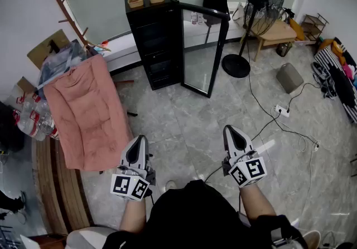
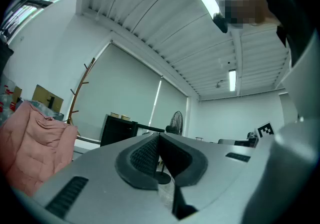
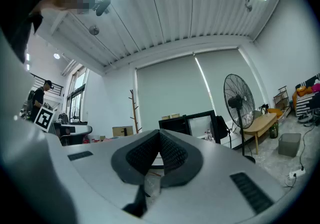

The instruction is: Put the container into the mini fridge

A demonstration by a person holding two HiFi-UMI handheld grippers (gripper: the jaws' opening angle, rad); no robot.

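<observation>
The left tool [image 1: 140, 140] and right tool [image 1: 230, 130] were held level near the person's waist, jaws together and empty, probably because no reach had begun. The fridge [image 1: 153, 42] stood well ahead, its door [image 1: 202, 53] open, likely ready for loading. Two containers [image 1: 135, 1] sat on its top, far from both tools.

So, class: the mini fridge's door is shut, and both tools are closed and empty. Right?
No. The head view shows the mini fridge with its door swung open. The left tool and right tool are indeed closed and empty.
</observation>
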